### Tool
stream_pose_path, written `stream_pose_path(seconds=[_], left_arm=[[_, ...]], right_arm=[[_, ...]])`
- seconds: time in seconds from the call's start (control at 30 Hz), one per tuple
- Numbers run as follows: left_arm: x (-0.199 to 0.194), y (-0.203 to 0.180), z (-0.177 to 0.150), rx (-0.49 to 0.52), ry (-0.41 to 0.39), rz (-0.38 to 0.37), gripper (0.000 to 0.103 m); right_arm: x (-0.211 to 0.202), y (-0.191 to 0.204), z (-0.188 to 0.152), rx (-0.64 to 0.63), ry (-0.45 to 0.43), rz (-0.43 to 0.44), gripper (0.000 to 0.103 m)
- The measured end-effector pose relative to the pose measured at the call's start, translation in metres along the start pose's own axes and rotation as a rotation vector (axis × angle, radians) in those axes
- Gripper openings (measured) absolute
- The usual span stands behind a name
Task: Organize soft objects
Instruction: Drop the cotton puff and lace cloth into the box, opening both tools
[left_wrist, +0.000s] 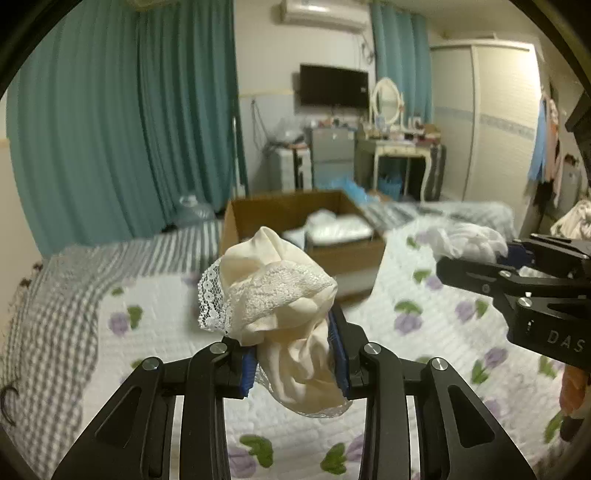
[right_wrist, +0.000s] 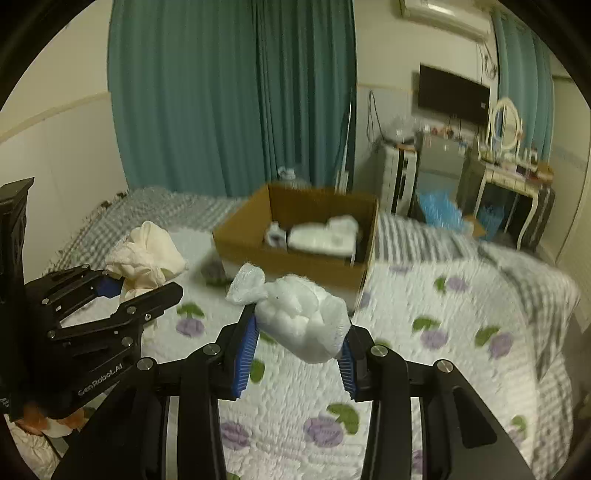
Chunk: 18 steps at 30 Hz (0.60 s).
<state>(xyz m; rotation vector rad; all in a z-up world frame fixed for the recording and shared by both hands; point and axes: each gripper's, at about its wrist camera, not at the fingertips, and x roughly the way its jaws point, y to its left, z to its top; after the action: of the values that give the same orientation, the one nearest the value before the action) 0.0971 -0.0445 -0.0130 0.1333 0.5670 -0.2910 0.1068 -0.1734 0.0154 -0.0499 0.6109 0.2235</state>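
My left gripper (left_wrist: 295, 354) is shut on a cream lace-trimmed garment (left_wrist: 280, 295) and holds it above the bed; it also shows in the right wrist view (right_wrist: 147, 254), with the left gripper (right_wrist: 122, 291) at the left. My right gripper (right_wrist: 295, 350) is shut on a white fluffy cloth bundle (right_wrist: 303, 321) held above the quilt; the bundle also shows in the left wrist view (left_wrist: 469, 240), with the right gripper (left_wrist: 480, 258) at the right. A cardboard box (left_wrist: 332, 254) (right_wrist: 280, 254) stands open on the bed ahead, with folded white cloths inside.
The bed has a white quilt with purple flowers (right_wrist: 424, 302) and a grey checked blanket (left_wrist: 48, 295). Teal curtains (left_wrist: 110, 129) hang behind. A dressing table (left_wrist: 399, 147), a wall TV and a white wardrobe (left_wrist: 487, 122) stand beyond the bed.
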Motion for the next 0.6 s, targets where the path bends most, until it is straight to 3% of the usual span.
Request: stream_pose_path(seconds=[0.3,0.43,0.6], left_arm=[[-0.030,0.010,0.059,0.001,-0.116,-0.002,0.032],[-0.012,0.020,0.090,0.005,-0.126,0.005,0.032],[0.032,0.036,0.124,-0.020,-0.123,-0.008,0.032]], right_arm=[[-0.014,-0.009,0.086,-0.021,-0.093,0.034,0.038],[0.011,-0.016,0.125,-0.023,-0.114,0.026,0.038],[0.070,-0.034,0.157,-0.008,-0.089,0.033,0.038]])
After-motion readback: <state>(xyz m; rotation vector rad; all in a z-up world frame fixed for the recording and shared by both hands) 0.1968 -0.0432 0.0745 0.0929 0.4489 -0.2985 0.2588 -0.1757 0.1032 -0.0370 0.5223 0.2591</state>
